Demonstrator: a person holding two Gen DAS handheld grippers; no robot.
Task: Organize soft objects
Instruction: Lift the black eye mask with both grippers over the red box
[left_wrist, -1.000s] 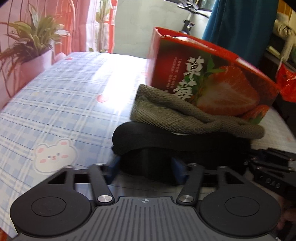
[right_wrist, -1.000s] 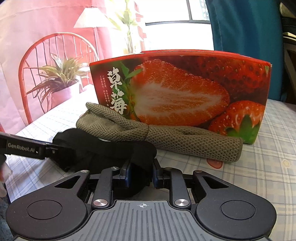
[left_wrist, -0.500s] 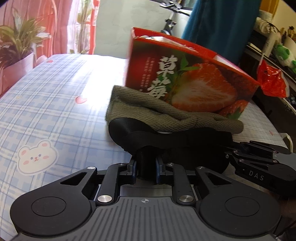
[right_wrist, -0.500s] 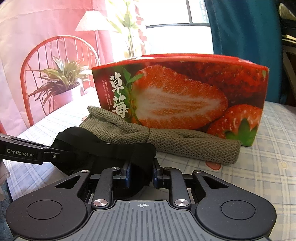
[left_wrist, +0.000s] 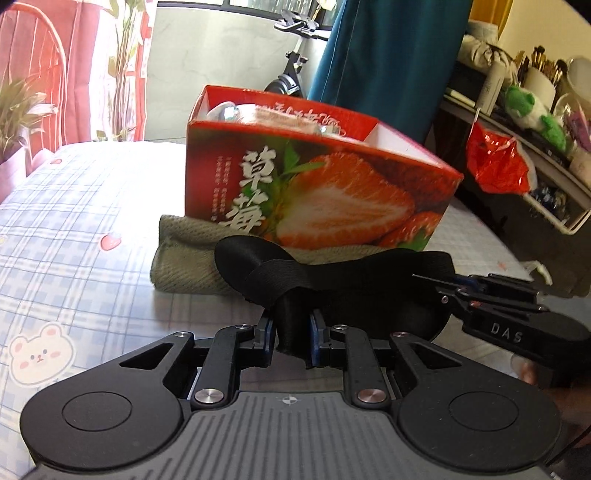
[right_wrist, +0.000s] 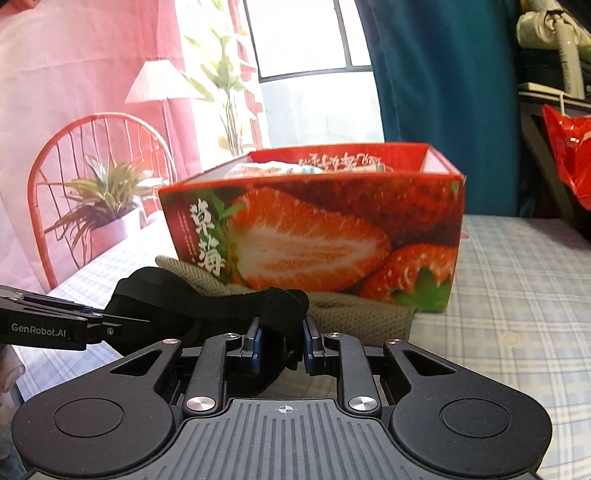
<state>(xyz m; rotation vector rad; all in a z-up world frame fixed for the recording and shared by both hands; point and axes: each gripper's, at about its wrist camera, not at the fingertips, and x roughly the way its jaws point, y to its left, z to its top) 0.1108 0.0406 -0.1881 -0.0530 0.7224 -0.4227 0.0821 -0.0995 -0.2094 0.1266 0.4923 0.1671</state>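
Pinching a black fabric strap (left_wrist: 332, 273) from both ends, the two tools are seen nearly closed, each with its pads pressed on a fold of the webbing. In the left wrist view the left tool (left_wrist: 291, 338) is clamped on a bunched loop of the strap near the strap's left end, while the right tool (left_wrist: 458, 291) is seen entering from the right edge, gripping the other end. In the right wrist view the right tool (right_wrist: 282, 341) is likewise closed on the black strap (right_wrist: 207, 299), and the left tool (right_wrist: 122, 323) is seen reaching in from the left.

The strap is stretched between the two tools, in front of an olive-green knitted cloth (left_wrist: 184, 254) that is rolled and laid on the bench (left_wrist: 74, 221) against the near face of a red strawberry-printed cardboard box (left_wrist: 332, 192). The same cloth (right_wrist: 369, 314) is seen below the box (right_wrist: 314, 229) in the right wrist view. The box is open at the top, and pale items are glimpsed inside, too blurred to be named.

The bench is covered with a blue-and-white checked cloth printed with a bear sticker motif (left_wrist: 38, 352). A potted plant (right_wrist: 99, 199) and a red chair (right_wrist: 96, 177) are seen at the far left, and a teal curtain (right_wrist: 443, 92) hangs behind the box.
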